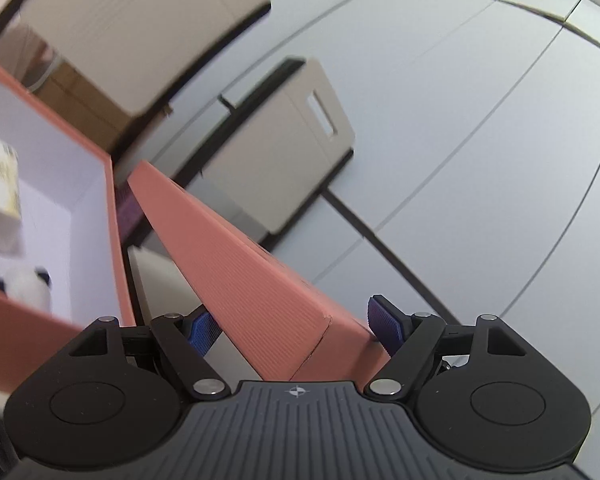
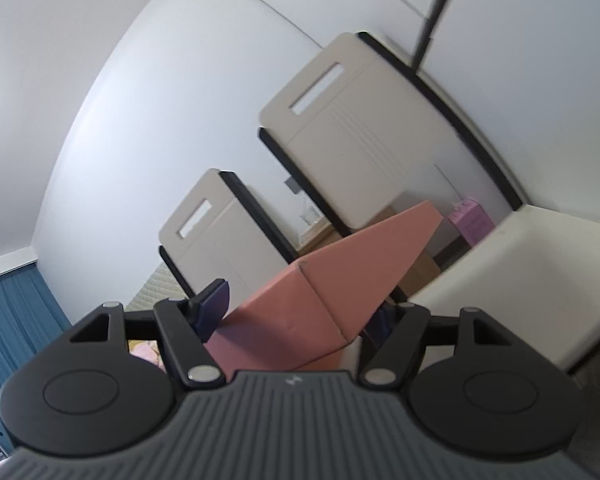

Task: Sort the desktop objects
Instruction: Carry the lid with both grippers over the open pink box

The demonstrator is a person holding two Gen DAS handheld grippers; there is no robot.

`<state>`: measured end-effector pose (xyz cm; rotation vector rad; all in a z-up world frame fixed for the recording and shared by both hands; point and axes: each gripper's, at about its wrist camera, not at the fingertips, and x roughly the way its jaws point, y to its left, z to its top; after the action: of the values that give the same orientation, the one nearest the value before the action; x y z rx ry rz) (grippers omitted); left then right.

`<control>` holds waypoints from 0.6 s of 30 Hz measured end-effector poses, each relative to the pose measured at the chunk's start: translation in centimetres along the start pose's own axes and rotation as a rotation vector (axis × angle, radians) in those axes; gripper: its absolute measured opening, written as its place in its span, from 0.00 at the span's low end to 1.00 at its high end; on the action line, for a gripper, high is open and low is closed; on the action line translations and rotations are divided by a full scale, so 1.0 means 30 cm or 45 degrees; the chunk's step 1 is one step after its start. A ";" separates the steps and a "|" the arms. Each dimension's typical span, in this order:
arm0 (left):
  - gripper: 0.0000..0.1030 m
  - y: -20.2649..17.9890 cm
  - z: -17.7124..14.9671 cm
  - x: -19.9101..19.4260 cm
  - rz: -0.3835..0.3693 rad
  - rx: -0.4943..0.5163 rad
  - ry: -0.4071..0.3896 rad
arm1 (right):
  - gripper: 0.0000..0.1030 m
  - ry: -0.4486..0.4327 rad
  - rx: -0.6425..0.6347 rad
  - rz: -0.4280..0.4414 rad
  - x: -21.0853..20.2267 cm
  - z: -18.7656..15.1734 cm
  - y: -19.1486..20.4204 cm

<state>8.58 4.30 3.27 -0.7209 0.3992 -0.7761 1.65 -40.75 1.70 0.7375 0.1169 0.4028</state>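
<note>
A pink cardboard lid [image 1: 236,256] hangs tilted in the air, held at both ends. My left gripper [image 1: 296,326] is shut on one corner of it, a blue pad [image 1: 204,328] pressed on each side. In the right wrist view the same lid [image 2: 364,256] runs away from my right gripper [image 2: 300,316], which is shut on its near end. At the left stands the open pink box [image 1: 114,216] with a white inside. It holds a white and yellow carton [image 1: 0,184] and a white bottle [image 1: 26,288]; the rest of its contents are cut off.
Two beige chair backs with slot handles [image 1: 296,148] [image 2: 360,136] stand behind the lid against a pale wall. A white tabletop [image 2: 520,272] lies at the right, with a small pink box [image 2: 474,218] beyond it. A blue curtain [image 2: 16,320] hangs at the far left.
</note>
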 end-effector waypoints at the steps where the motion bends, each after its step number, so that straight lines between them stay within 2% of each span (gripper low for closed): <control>1: 0.79 0.000 0.019 -0.014 0.019 0.008 -0.019 | 0.68 0.003 -0.006 0.014 0.023 0.003 0.019; 7: 0.78 0.051 0.129 -0.133 0.070 -0.043 -0.161 | 0.68 0.053 -0.015 0.118 0.200 0.000 0.134; 10: 0.79 0.084 0.172 -0.209 0.127 -0.066 -0.238 | 0.68 0.077 -0.025 0.182 0.302 -0.028 0.189; 18: 0.78 0.190 0.240 -0.363 0.329 -0.061 -0.446 | 0.68 0.183 0.016 0.362 0.571 -0.218 0.252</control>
<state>8.32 18.43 4.93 -0.8143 0.1877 -0.3874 13.37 -24.79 2.59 0.7391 0.1505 0.7274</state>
